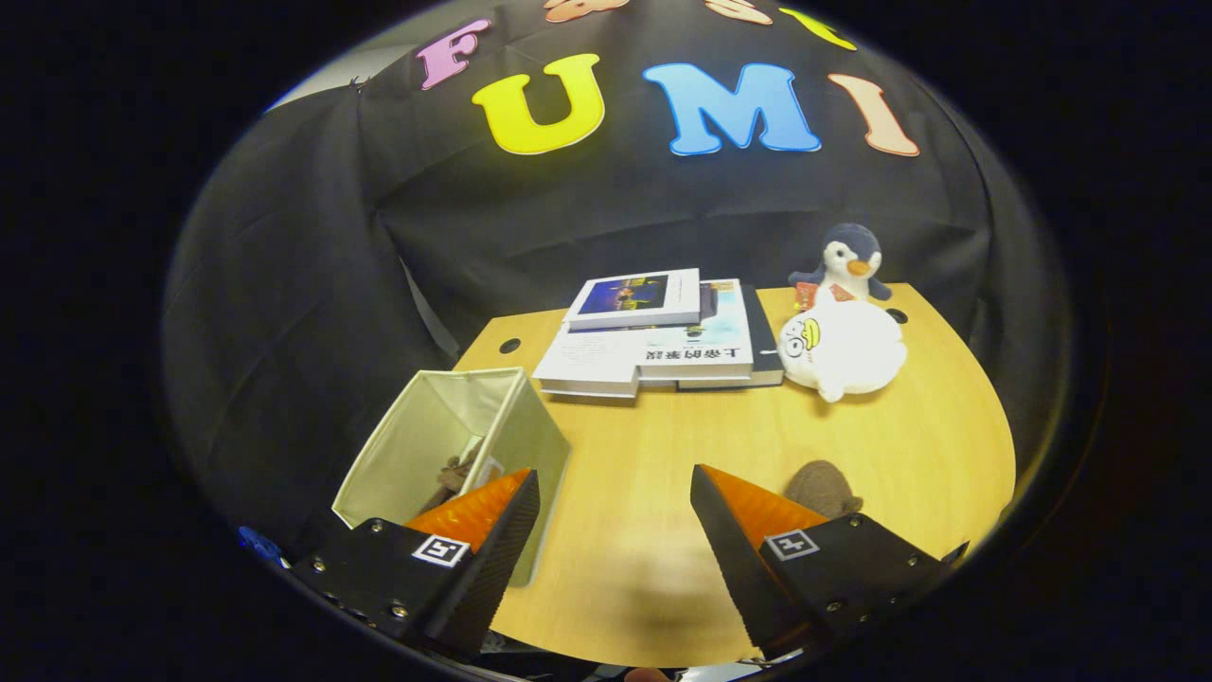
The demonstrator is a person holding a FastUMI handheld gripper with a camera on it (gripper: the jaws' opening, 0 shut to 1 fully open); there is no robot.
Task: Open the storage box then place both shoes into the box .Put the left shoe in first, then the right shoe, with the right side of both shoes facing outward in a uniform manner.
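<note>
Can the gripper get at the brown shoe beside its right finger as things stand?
Probably yes. The gripper is open with only bare table between its fingers, and the brown shoe lies on the table just behind the right finger, partly hidden by it; a small sideways shift should reach it.

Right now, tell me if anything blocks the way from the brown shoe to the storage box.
Nothing visible: bare table lies between the brown shoe and the open storage box. The open gripper hangs over that stretch.
</note>
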